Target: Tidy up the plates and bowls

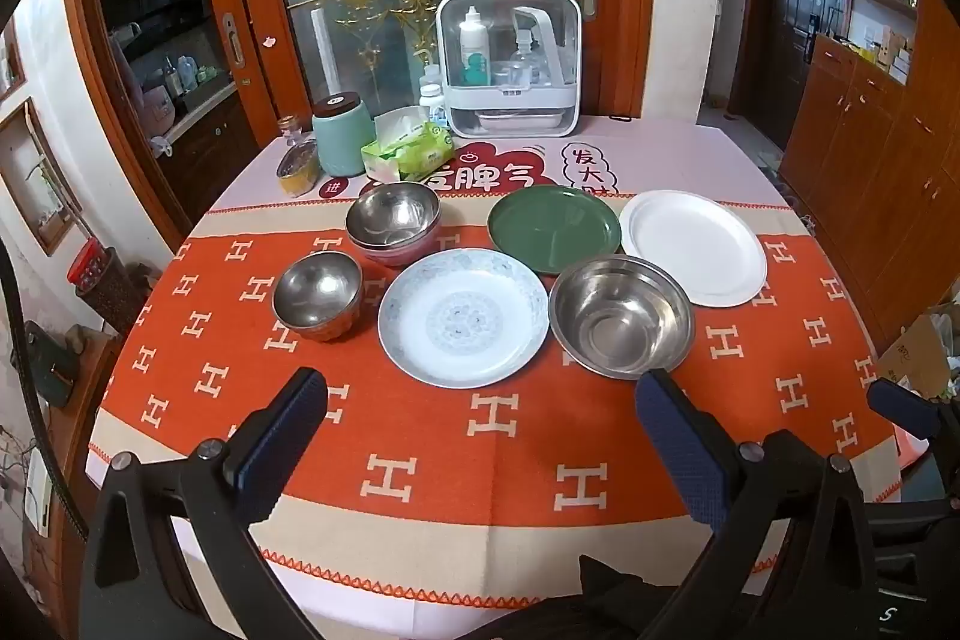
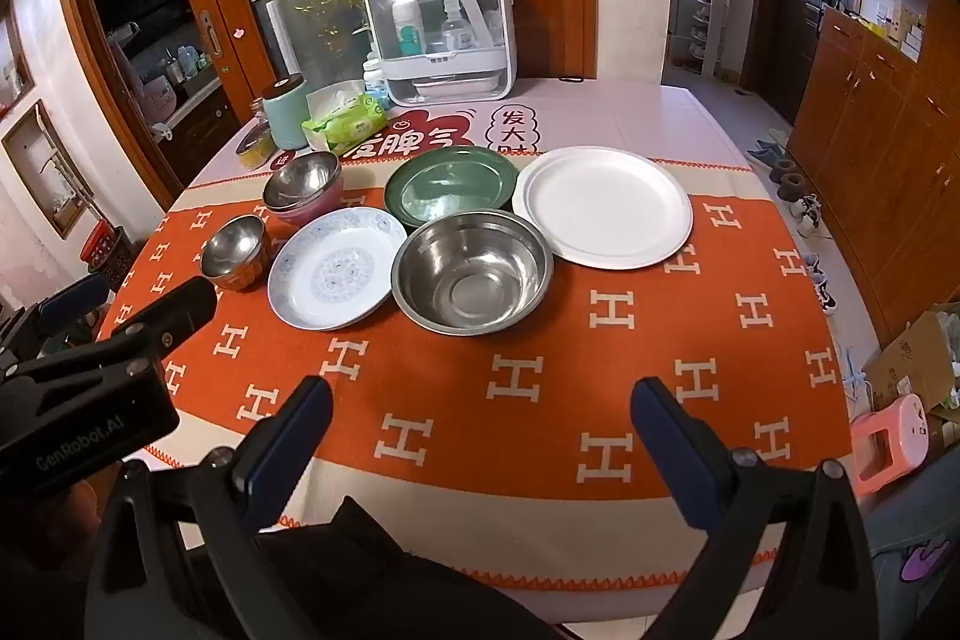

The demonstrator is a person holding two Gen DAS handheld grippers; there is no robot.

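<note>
On the orange cloth stand a white plate [image 1: 693,247] [image 2: 606,205], a green plate [image 1: 553,227] [image 2: 447,187], a blue-patterned plate [image 1: 463,317] [image 2: 336,268], a large steel bowl [image 1: 621,316] [image 2: 472,271], a small steel bowl [image 1: 318,295] [image 2: 234,250] and a steel bowl nested in a pink bowl [image 1: 394,220] [image 2: 300,187]. My left gripper [image 1: 480,436] is open and empty, above the cloth in front of the dishes. My right gripper [image 2: 480,436] is open and empty, also short of the dishes. The left gripper shows at the left of the right wrist view.
At the back of the table stand a clear storage box with bottles [image 1: 509,61], a teal canister [image 1: 339,133], a tissue pack [image 1: 408,151] and a jar [image 1: 297,166]. A glass sliding door is behind. Wooden cabinets line the right [image 2: 870,112].
</note>
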